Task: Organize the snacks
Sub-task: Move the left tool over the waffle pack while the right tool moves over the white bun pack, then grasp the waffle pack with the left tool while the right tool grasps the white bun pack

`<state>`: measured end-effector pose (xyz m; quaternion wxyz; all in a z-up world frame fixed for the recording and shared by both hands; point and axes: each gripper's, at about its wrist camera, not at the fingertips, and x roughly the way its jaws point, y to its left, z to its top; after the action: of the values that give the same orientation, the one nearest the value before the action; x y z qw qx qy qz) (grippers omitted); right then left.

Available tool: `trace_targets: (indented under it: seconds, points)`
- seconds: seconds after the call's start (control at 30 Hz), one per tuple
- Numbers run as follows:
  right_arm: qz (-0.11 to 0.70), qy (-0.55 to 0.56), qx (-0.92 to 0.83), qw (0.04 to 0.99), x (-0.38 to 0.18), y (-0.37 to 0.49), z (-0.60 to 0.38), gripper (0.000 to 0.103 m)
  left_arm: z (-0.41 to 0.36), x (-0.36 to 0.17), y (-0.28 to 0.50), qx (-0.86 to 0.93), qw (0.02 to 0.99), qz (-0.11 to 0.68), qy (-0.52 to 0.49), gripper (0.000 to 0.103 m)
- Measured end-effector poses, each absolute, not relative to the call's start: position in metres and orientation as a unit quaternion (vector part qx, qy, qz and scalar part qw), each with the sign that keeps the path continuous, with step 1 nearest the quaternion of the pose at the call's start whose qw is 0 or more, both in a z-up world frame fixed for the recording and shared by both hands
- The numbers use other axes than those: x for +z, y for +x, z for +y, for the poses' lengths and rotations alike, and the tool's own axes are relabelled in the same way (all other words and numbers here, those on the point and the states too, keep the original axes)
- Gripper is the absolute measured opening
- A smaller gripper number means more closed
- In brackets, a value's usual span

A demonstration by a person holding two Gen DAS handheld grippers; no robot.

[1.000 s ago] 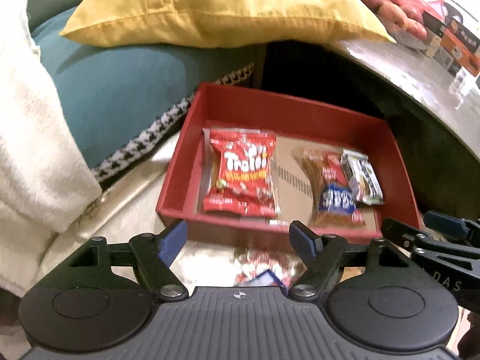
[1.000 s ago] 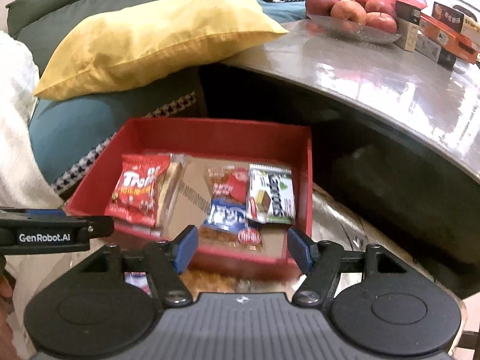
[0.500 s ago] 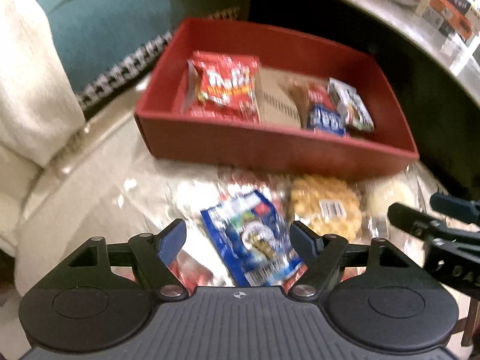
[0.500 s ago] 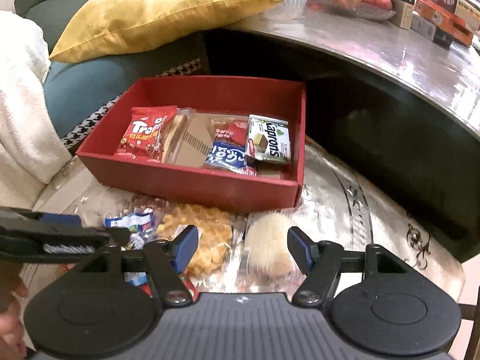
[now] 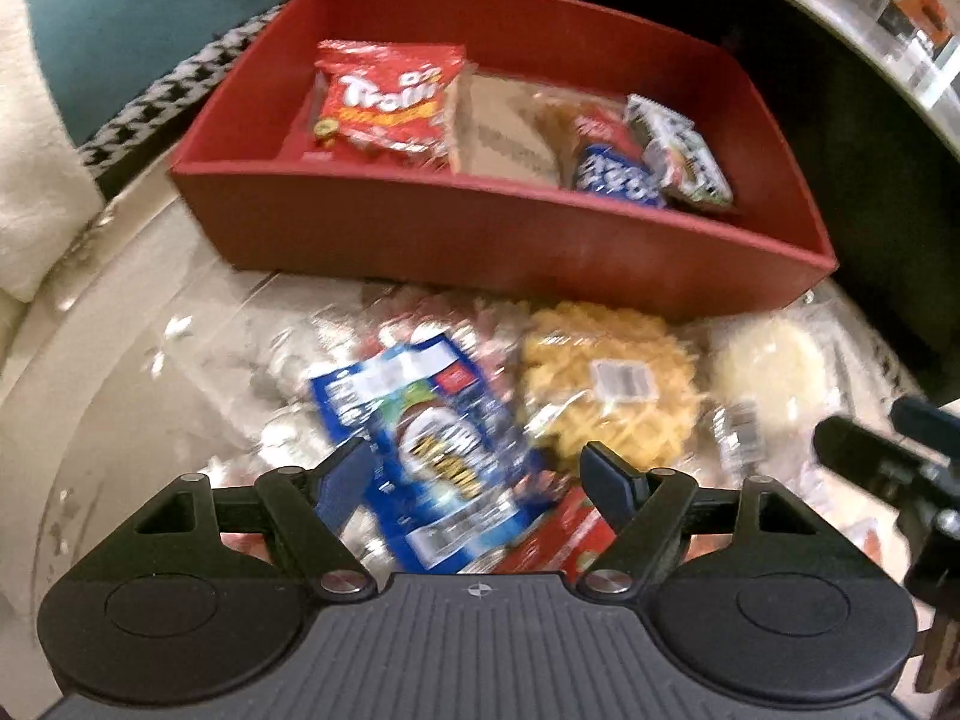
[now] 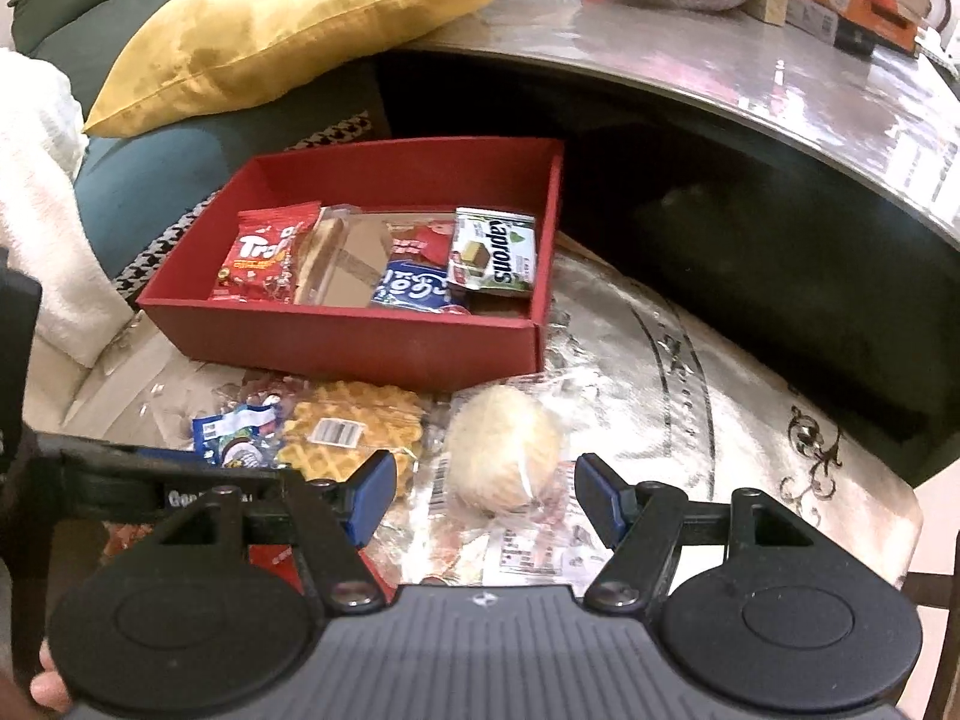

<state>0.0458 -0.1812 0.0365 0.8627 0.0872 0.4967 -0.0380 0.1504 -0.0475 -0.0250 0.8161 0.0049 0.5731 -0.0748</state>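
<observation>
A red box [image 5: 492, 240] [image 6: 360, 342] holds a red Trolli bag [image 5: 384, 102] [image 6: 264, 258], a blue packet [image 5: 618, 180] and a green-white wafer packet [image 6: 495, 249]. In front of it lie a blue snack bag [image 5: 432, 450] [image 6: 240, 429], a wrapped waffle [image 5: 606, 396] [image 6: 354, 426] and a wrapped pale round bun [image 5: 768, 366] [image 6: 504, 450]. My left gripper [image 5: 480, 480] is open just above the blue bag. My right gripper [image 6: 483, 492] is open with the bun between its fingers' line.
The snacks lie on a low shiny round table [image 6: 690, 384]. A yellow pillow [image 6: 288, 18], teal cushion [image 5: 120, 30] and white blanket [image 6: 42, 210] are at left. A higher table [image 6: 750, 78] with apples and boxes stands behind.
Both grippers have pulled back and lowered from over the red box toward the loose snacks in front of it. Both stay open.
</observation>
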Motion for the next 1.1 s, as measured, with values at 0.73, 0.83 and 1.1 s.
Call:
trace_targets:
  seconds: [0.73, 0.83, 1.1]
  points:
    - [0.5, 0.13, -0.094, 0.851, 0.036, 0.043, -0.225, 0.063, -0.109, -0.041, 0.172, -0.079, 0.815, 0.574, 0.032, 0.089]
    - [0.504, 0.133, -0.094, 0.848, 0.034, 0.048, -0.224, 0.063, -0.104, -0.038, 0.17, -0.086, 0.812, 0.577, 0.031, 0.086]
    - [0.532, 0.119, -0.076, 0.835, 0.016, 0.064, -0.201, 0.064, -0.083, -0.01, 0.153, -0.105, 0.82, 0.561, 0.031, 0.084]
